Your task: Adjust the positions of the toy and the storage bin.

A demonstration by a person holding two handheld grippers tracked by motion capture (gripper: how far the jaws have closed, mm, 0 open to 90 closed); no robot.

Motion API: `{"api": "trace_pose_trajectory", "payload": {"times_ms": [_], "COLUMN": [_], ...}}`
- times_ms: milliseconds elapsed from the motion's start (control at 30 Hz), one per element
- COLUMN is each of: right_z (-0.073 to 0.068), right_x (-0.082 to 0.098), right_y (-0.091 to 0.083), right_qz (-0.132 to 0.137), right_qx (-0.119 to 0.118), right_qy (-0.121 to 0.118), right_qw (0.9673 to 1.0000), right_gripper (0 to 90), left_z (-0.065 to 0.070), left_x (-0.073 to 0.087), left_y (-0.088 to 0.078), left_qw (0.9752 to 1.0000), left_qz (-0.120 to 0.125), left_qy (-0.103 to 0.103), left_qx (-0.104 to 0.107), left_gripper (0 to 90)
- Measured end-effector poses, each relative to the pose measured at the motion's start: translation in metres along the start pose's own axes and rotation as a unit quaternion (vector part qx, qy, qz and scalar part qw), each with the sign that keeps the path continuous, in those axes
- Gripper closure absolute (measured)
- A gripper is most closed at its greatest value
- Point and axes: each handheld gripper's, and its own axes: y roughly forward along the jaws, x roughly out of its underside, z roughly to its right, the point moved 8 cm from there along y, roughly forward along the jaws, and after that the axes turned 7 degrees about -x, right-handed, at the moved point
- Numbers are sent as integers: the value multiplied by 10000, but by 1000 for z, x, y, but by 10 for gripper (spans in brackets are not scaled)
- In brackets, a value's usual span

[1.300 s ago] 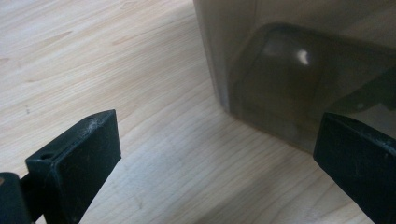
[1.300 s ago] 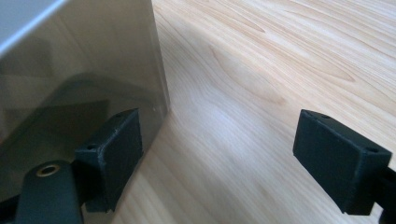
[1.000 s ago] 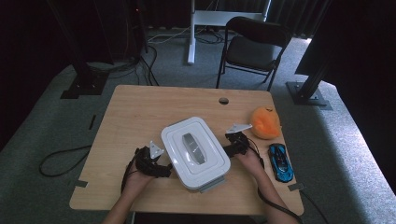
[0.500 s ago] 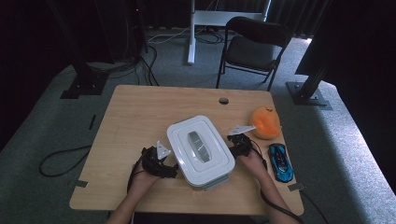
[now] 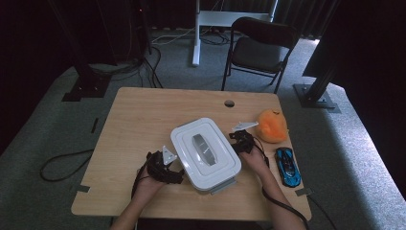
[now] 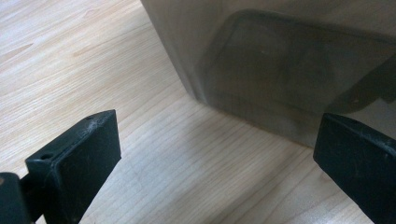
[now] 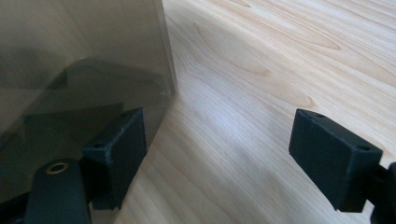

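Observation:
A white lidded box (image 5: 206, 152) with a grey handle sits in the middle of the wooden table (image 5: 143, 115). My left gripper (image 5: 165, 165) rests at the box's near-left side. In the left gripper view its jaws (image 6: 217, 135) stand wide open over bare wood, and the box's cloudy wall (image 6: 289, 70) is just ahead. My right gripper (image 5: 242, 140) is at the box's right side. It (image 7: 219, 126) is open with only table between the jaws, which have just been closing a little. One jaw lies against the box wall (image 7: 79, 70).
An orange plush toy (image 5: 271, 125) lies right of the box, and a blue toy car (image 5: 288, 166) sits near the table's right front edge. A cable hole (image 5: 229, 103) marks the far middle. A folding chair (image 5: 258, 45) stands beyond the table.
The box has shifted slightly right and away. My left gripper followed it to the right, and my right gripper edged a little farther from me.

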Motion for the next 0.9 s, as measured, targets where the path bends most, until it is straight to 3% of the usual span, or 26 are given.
{"api": "trace_pose_trajectory", "payload": {"times_ms": [167,333,400,567,700,800,900], "right_z": [0,0,2,10,7,2,-4], "right_x": [-8,-14,-13,-7,-2,6,16], "right_y": [8,17,16,1,-13,-21,-26], "right_qz": [17,81,59,-91,-61,-131,-188], "right_qx": [-101,-234,-165,280,298,326,330], "right_qy": [9,119,111,-56,-76,-116,-182], "right_qw": [9999,9996,9998,9995,9995,9993,9991], "right_gripper": [184,193,168,154,154,152,145], "left_z": [-2,-4,-5,-7,-10,-13,-20], "left_x": [3,6,5,8,14,19,27], "left_y": [-2,-4,-5,-5,-6,-6,-6], "left_qw": [10000,10000,9998,9997,9995,9991,9994], "left_qz": [-33,26,82,95,175,189,101], "left_qy": [45,-76,-136,-161,-146,-243,-256], "left_qx": [-19,31,71,147,210,294,225], "left_gripper": [11,11,11,11,11,11,11]}}
